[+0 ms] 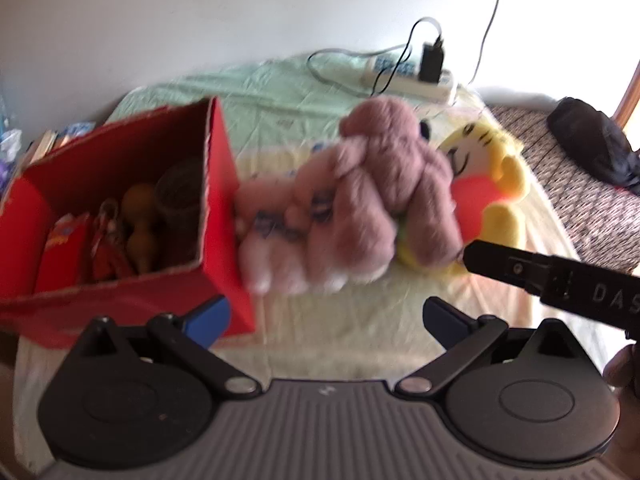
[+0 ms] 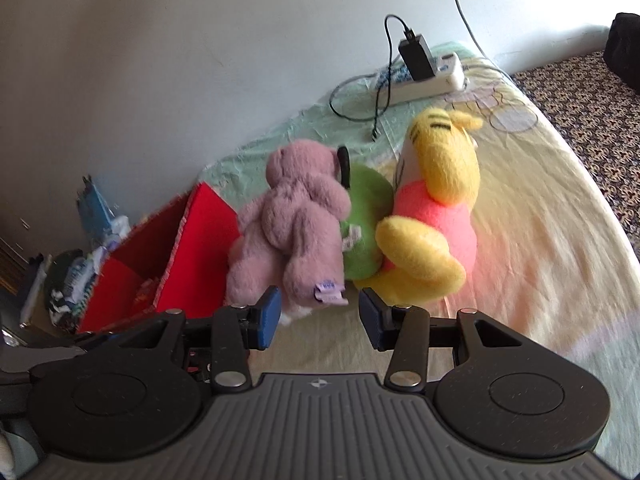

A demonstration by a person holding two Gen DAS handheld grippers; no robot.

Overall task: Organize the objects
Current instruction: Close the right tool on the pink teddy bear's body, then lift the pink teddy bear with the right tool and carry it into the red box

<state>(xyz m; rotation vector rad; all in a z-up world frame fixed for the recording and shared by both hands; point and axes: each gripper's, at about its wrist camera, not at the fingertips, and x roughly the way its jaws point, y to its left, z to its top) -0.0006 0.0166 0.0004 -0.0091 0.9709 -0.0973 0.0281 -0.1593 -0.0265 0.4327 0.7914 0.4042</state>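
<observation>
While both grippers hang with jaws apart and empty, the left gripper (image 1: 326, 316) and right gripper (image 2: 316, 316) face a fluffy mauve plush bear (image 2: 296, 228) lying on the bed's pale yellow sheet (image 2: 540, 220), pressed against the open red cardboard box (image 1: 222, 184). Beside the bear, away from the box, lie a green plush (image 2: 366, 224) and a yellow plush in a pink shirt (image 2: 432, 216). A small purple tag (image 2: 330, 290) on the bear's foot is unreadable.
</observation>
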